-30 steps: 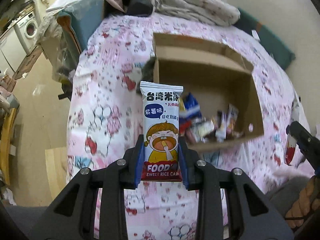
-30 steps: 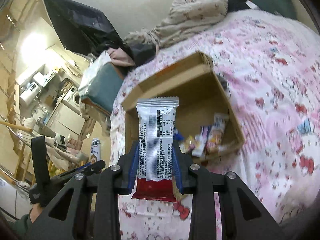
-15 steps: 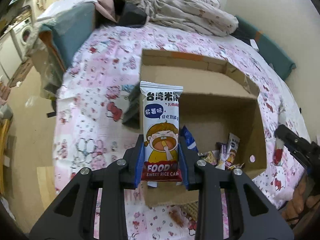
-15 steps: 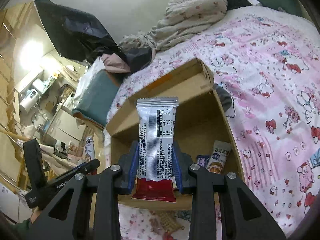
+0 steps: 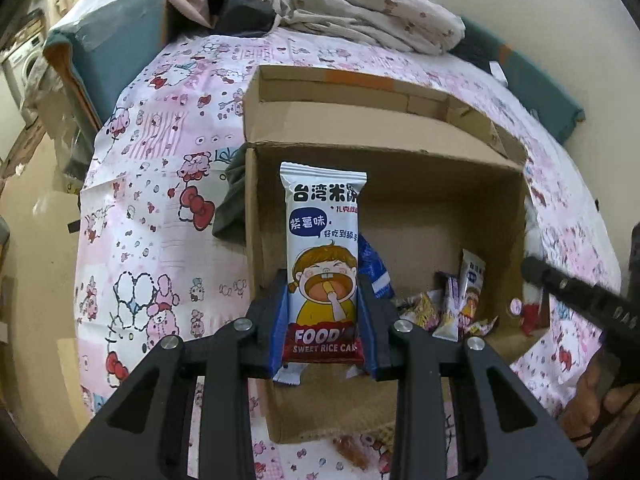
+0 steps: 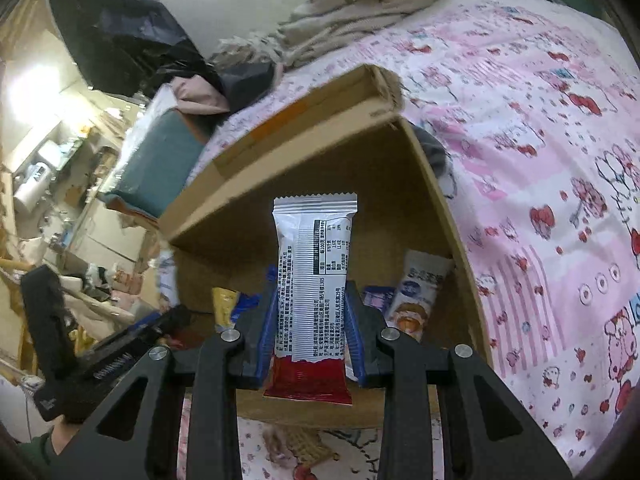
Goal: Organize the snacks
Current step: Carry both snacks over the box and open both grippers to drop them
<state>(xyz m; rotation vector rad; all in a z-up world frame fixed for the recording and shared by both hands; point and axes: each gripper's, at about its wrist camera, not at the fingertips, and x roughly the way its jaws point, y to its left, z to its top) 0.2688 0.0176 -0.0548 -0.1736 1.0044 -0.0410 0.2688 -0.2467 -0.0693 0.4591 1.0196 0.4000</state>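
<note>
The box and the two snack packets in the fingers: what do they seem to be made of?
The box looks like plain brown corrugated cardboard, matte, with cut edges and folded flaps. The packet in the left gripper seems glossy printed plastic film: crimped toothed top edge, slight sheen. The packet in the right gripper looks like the same film, silvery-white back with a centre seam, possibly foil-lined.

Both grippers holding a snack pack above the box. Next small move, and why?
Probably lower both a bit further, then open. Left gripper clamps the rice cake pack, right gripper its own pack; both hang above the open cardboard box, where other snacks already lie.
</note>
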